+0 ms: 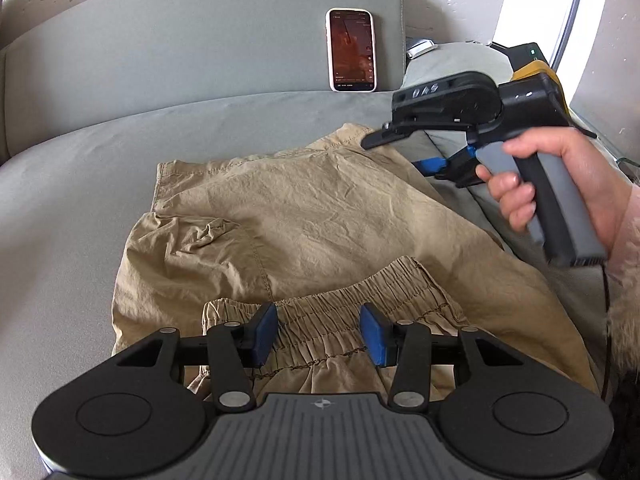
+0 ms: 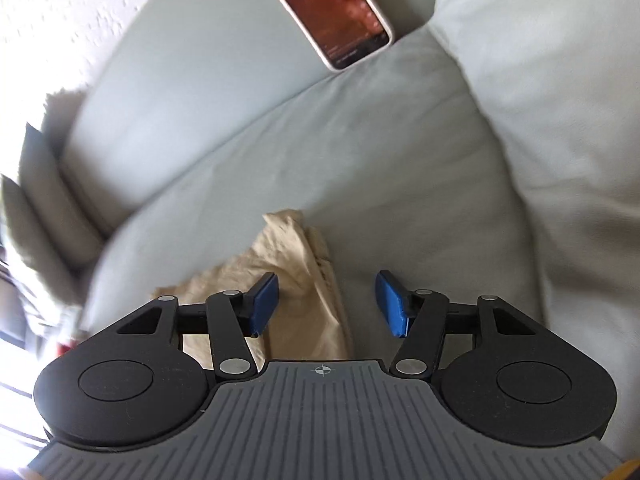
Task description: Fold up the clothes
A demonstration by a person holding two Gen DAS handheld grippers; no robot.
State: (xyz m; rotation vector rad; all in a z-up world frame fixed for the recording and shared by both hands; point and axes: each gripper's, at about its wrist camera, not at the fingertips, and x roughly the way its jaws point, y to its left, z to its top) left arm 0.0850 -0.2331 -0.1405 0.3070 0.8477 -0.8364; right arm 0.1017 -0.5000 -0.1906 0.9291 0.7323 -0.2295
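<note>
Tan shorts on the grey couch

We see the shorts (image 1: 304, 224) — thin, wrinkled khaki cloth — spread flat on the seat cushion, with the gathered elastic waistband (image 1: 320, 320) folded over on top at the near edge; one corner (image 2: 288, 256) bunches up slightly.

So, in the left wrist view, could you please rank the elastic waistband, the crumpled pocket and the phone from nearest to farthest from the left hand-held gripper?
From the left hand-held gripper:
1. Elastic waistband: directly between the open pads.
2. Crumpled pocket: further up the beige shorts, on the left.
3. Phone: farthest, propped upright against the sofa backrest.
</note>
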